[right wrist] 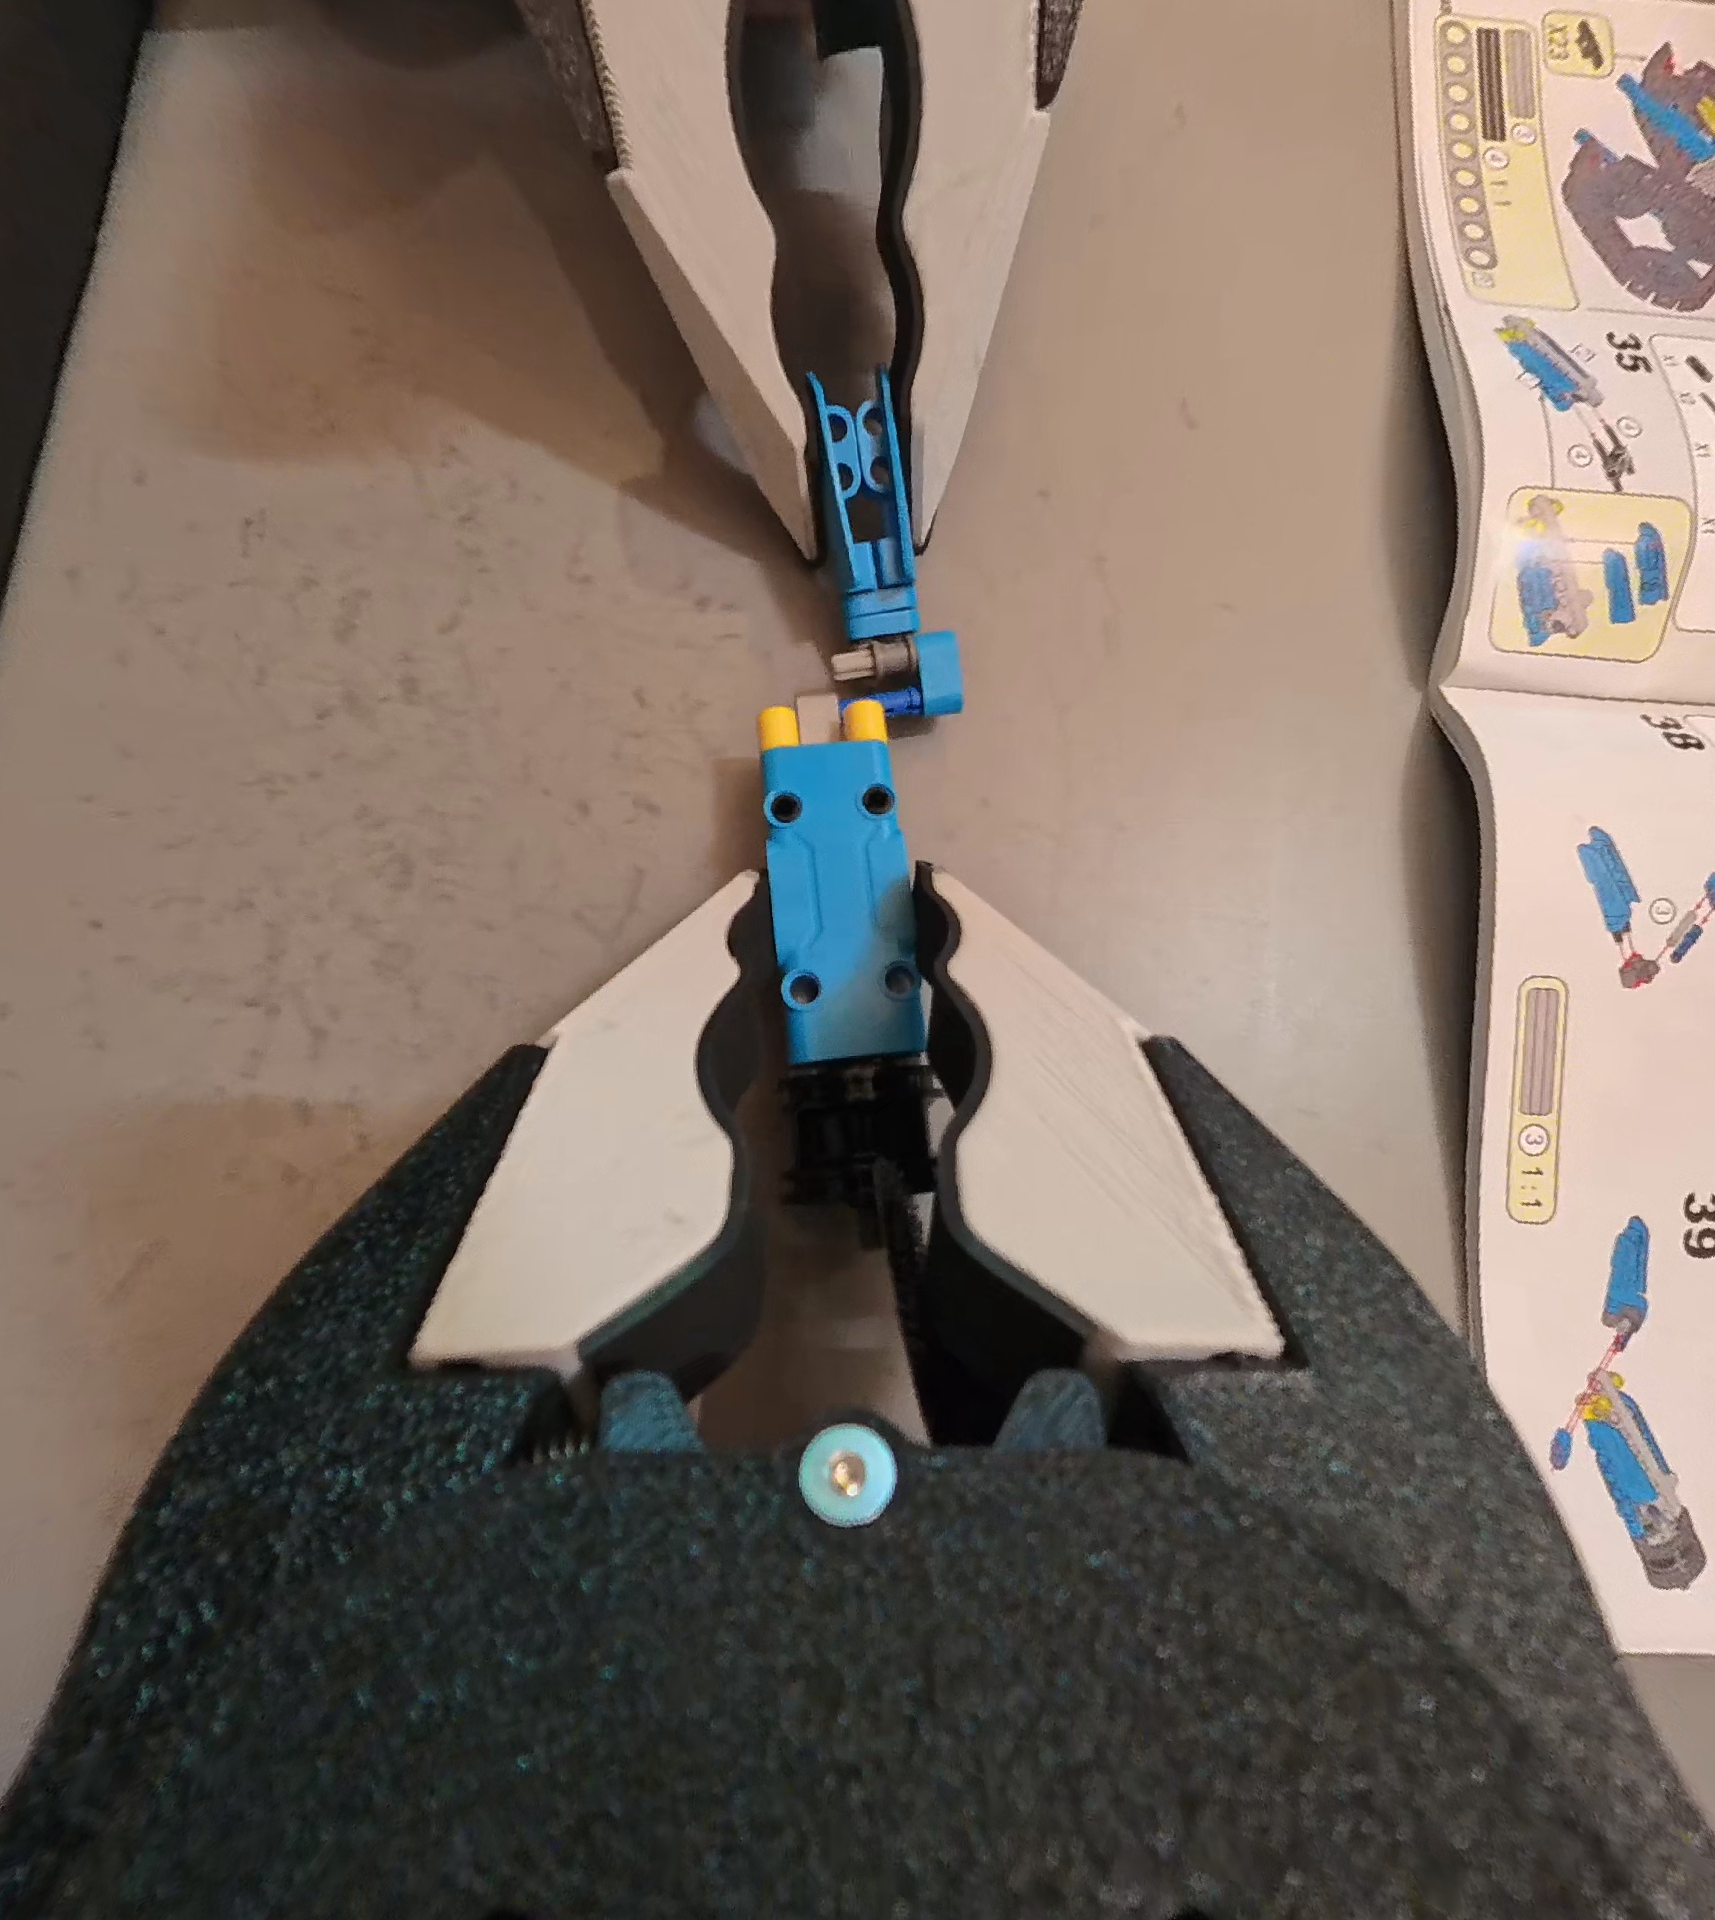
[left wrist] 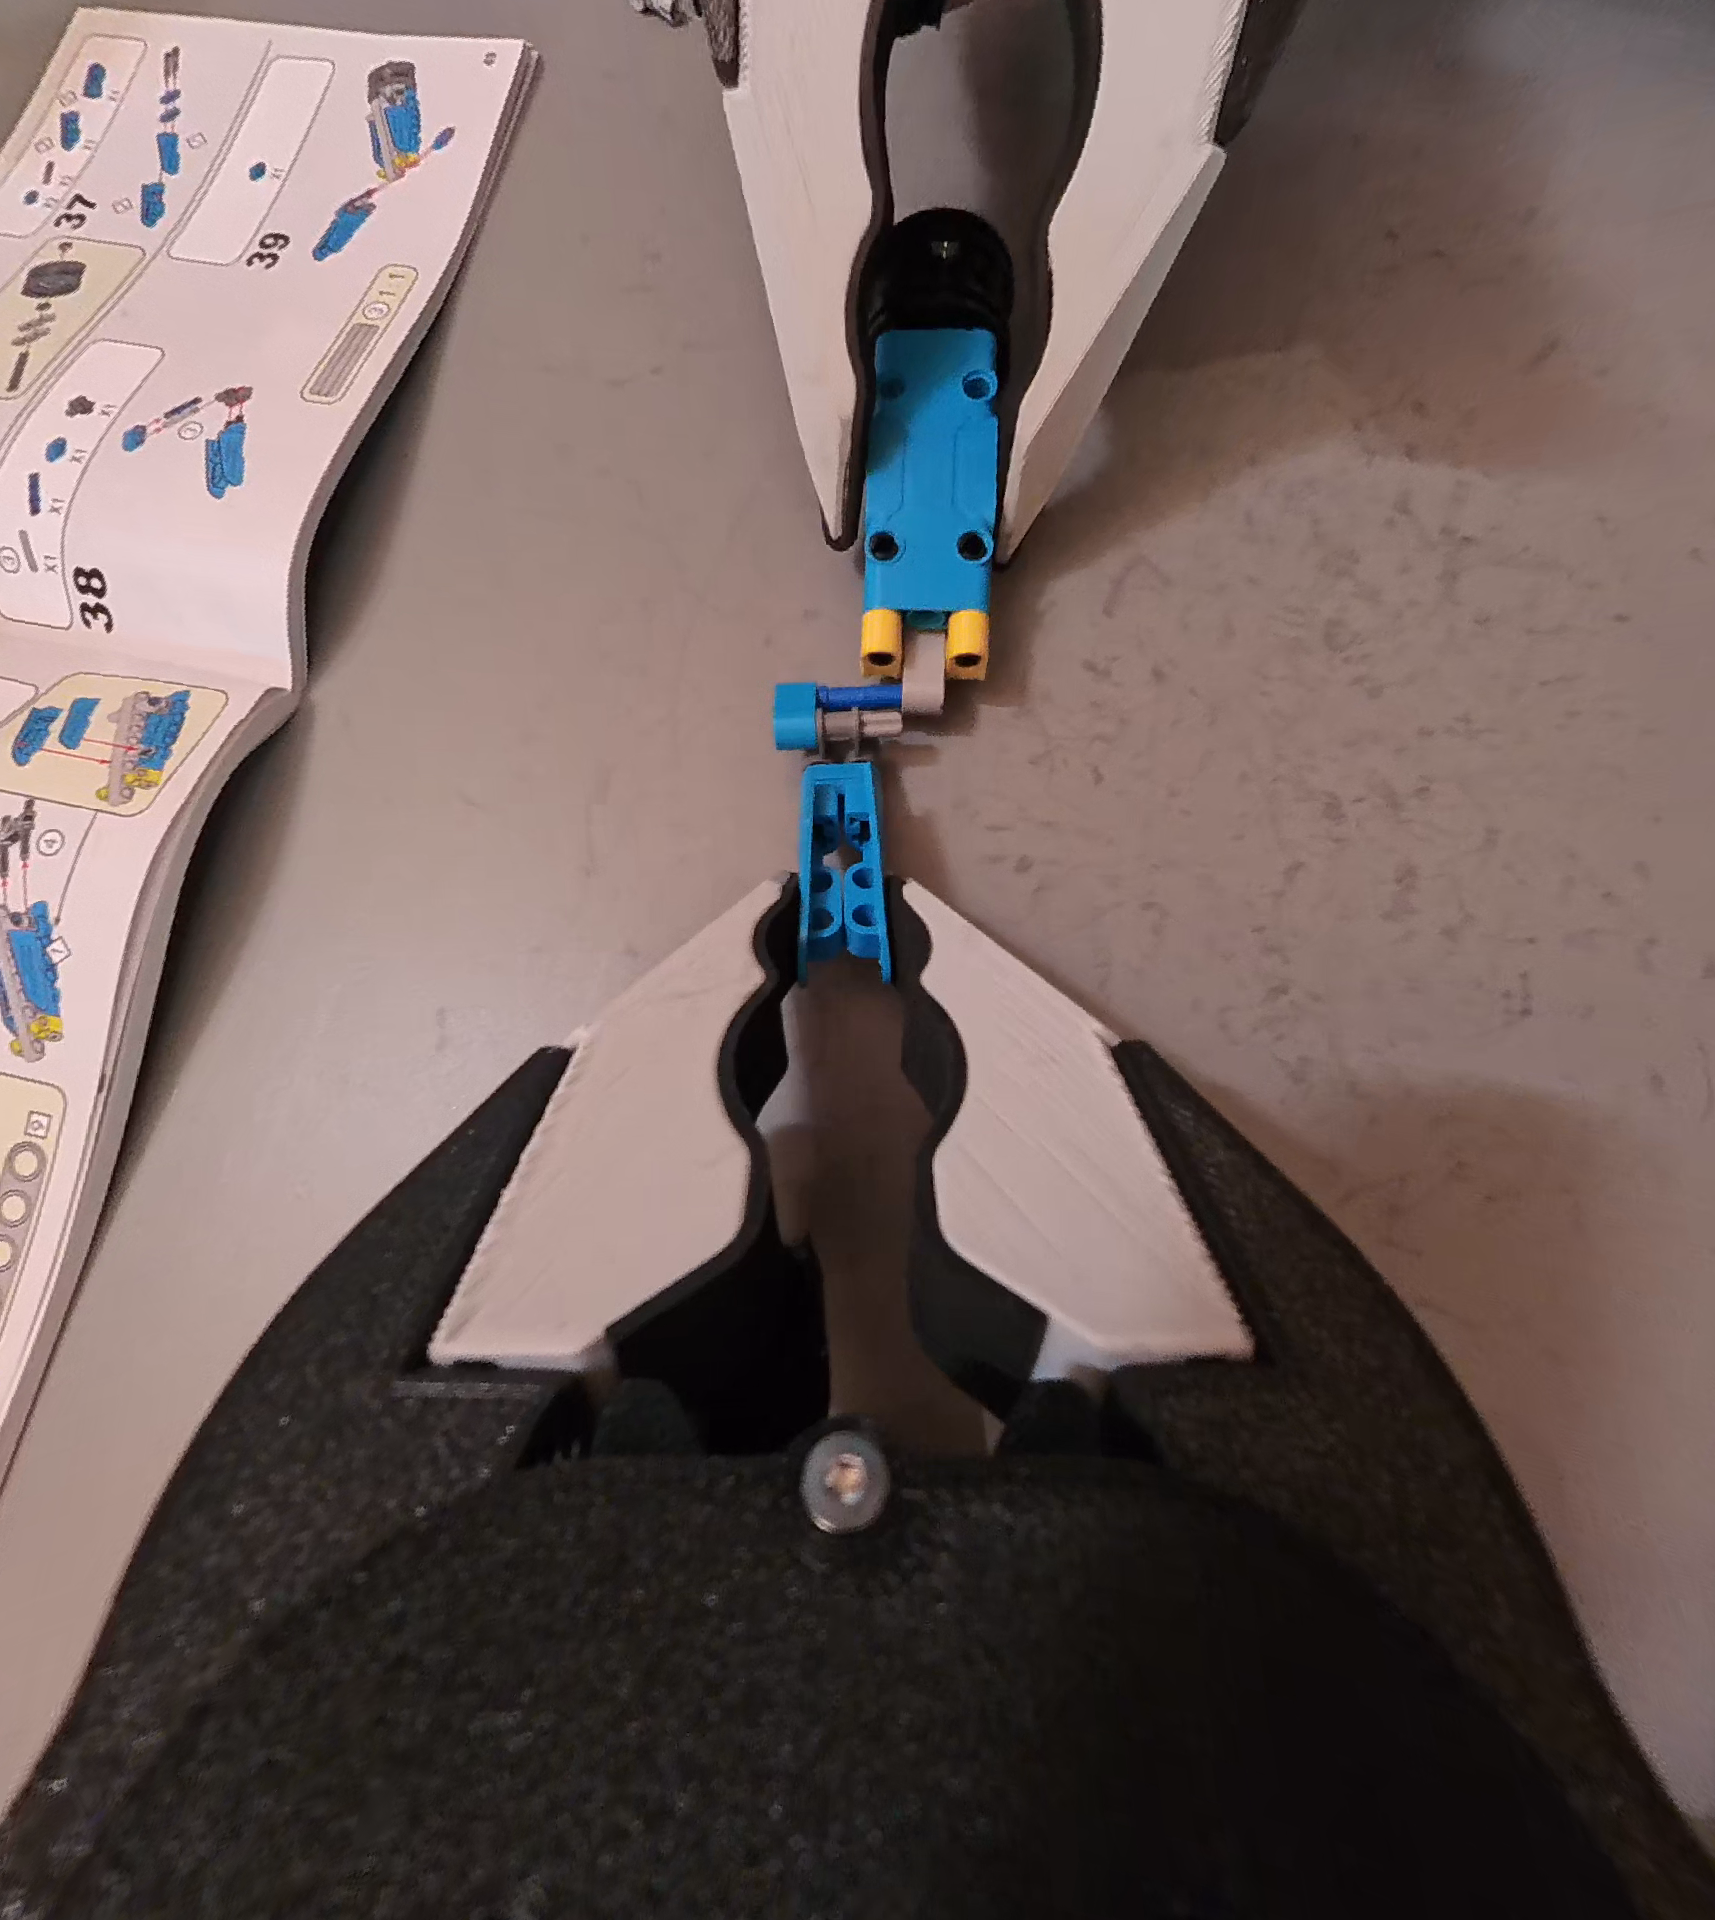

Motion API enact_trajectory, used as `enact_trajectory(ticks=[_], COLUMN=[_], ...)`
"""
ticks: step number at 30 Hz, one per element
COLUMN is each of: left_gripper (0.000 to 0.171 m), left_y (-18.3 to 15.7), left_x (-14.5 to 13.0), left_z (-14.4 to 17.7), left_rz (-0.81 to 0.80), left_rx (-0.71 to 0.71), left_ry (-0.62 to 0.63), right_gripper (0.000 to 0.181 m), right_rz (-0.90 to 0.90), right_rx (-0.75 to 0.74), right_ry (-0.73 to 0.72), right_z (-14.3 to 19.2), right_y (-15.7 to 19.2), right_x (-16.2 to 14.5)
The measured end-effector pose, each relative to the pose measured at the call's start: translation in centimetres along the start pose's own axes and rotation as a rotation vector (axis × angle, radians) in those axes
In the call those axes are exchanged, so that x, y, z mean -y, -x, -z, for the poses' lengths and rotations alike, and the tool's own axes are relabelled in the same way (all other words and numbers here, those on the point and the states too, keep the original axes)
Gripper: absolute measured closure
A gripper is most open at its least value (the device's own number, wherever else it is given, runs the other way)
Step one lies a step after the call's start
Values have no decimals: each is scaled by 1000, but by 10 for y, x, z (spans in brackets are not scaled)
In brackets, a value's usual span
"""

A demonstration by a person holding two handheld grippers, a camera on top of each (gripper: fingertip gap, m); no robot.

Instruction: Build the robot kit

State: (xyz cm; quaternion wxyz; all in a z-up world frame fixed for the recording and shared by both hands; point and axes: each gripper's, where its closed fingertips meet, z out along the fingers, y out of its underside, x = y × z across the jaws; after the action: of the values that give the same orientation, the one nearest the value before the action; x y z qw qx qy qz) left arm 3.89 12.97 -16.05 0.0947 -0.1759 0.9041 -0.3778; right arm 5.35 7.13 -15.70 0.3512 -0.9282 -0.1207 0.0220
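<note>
Left gripper [left wrist: 840,883]: fingers nearly closed, clamped on a narrow blue open-frame piece [left wrist: 845,883] with round holes, pinched between the tips and sticking out past them. Just beyond that piece's far end, a small linkage [left wrist: 837,715]: a grey connector, a dark blue pin and a blue round cap, off toward the left fingertip's side, touching or all but touching the frame piece; contact hard to judge.

Right gripper [right wrist: 837,883]: fingers closed onto a larger blue block assembly [right wrist: 845,914], gripped along its sides, with black toothed parts [right wrist: 858,1143] sitting back between the fingers toward the palm. Ahead of the tips, two yellow pegs [right wrist: 778,725] and a grey stub between them, meeting the linkage.

The two grippers tip to tip, facing each other above a grey tabletop [left wrist: 1352,831]. An open instruction booklet [left wrist: 105,520] flat on it, well out beyond the left gripper's left finger, and outside the right gripper's right finger.
</note>
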Motion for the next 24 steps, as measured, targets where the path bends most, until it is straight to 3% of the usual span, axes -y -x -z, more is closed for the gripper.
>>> enact_trajectory(ticks=[10, 17, 24], left_gripper=[157, 157, 157], left_y=[-3, -2, -2], left_x=[-2, -2, -3], left_z=[3, 3, 2], left_rz=[-64, -56, -21], left_rx=[-11, -11, -20], left_ry=[6, 4, 11], right_gripper=[154, 153, 135], right_rz=[65, 10, -7], right_rx=[-40, -19, -85], right_ry=[22, 10, 7], right_z=[-2, -2, 3], right_y=[1, 0, -8], right_x=[2, 2, 7])
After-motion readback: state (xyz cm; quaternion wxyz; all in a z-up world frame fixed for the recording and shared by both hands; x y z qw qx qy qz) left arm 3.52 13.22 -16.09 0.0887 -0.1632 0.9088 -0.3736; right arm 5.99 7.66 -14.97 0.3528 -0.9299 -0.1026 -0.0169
